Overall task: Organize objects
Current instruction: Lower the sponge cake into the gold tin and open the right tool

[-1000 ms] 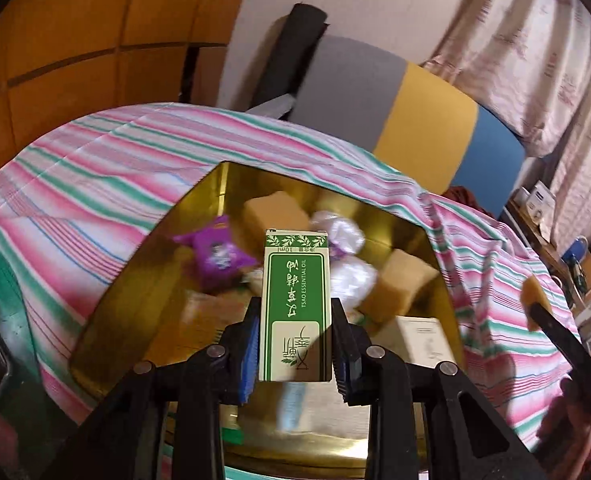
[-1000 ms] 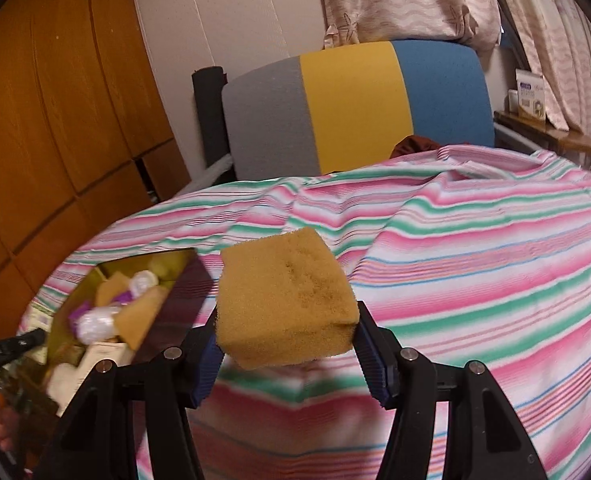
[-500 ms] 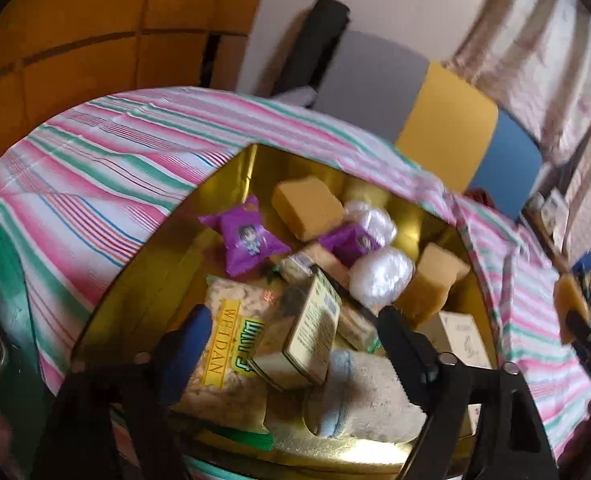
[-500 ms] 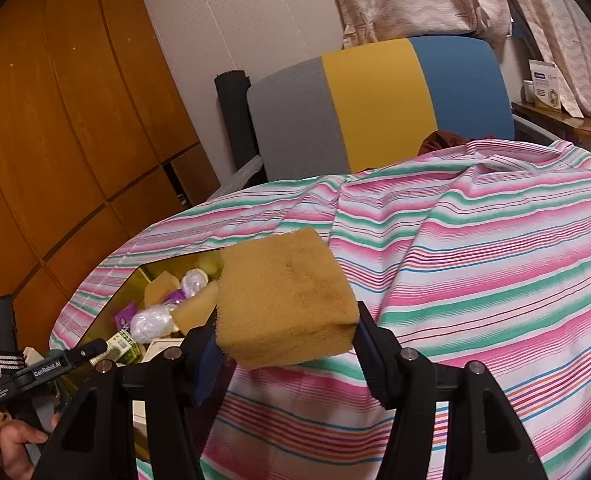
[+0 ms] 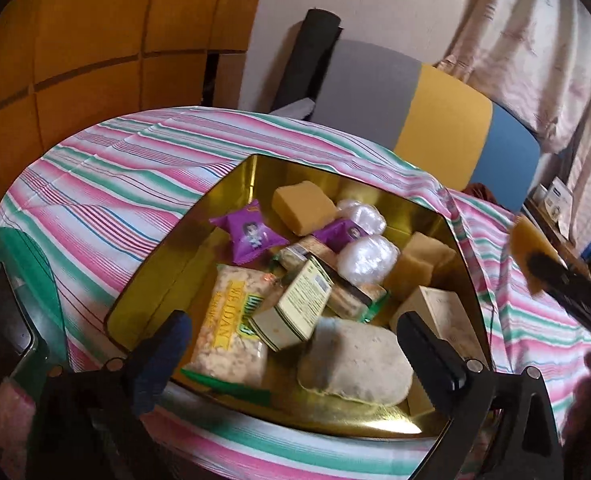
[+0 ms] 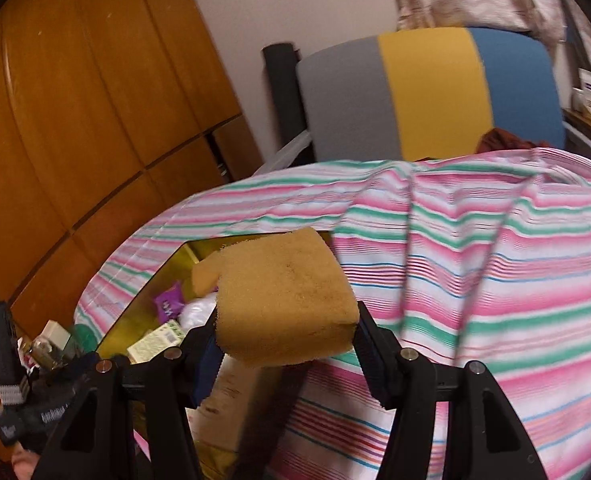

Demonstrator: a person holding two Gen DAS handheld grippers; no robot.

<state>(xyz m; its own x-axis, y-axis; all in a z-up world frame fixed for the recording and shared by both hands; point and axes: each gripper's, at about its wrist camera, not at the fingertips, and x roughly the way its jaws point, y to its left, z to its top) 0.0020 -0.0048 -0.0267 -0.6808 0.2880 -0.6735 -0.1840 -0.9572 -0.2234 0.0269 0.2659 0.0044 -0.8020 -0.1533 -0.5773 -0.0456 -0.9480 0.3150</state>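
A gold tin box (image 5: pixel 231 184) lies open on the striped tablecloth, holding sponges, purple snack packets, a "Weidan" snack bag, white wrapped balls and small cartons. A green-and-cream essential-oil carton (image 5: pixel 295 307) lies tilted on the pile. My left gripper (image 5: pixel 295 348) is open and empty just above the box's near edge. My right gripper (image 6: pixel 285 344) is shut on a yellow sponge (image 6: pixel 285 300) and holds it above the box's right rim (image 6: pixel 223 242). The sponge also shows in the left wrist view (image 5: pixel 529 240).
A grey, yellow and blue chair back (image 5: pixel 427 116) stands behind the table. Wooden panels (image 6: pixel 75 120) are on the left. The tablecloth (image 6: pixel 495 280) spreads to the right. Small bottles and clutter (image 6: pixel 51 344) sit left of the box.
My left gripper opened and let go of the green carton, which dropped tilted into the box. My right gripper carried the sponge left, toward the box.
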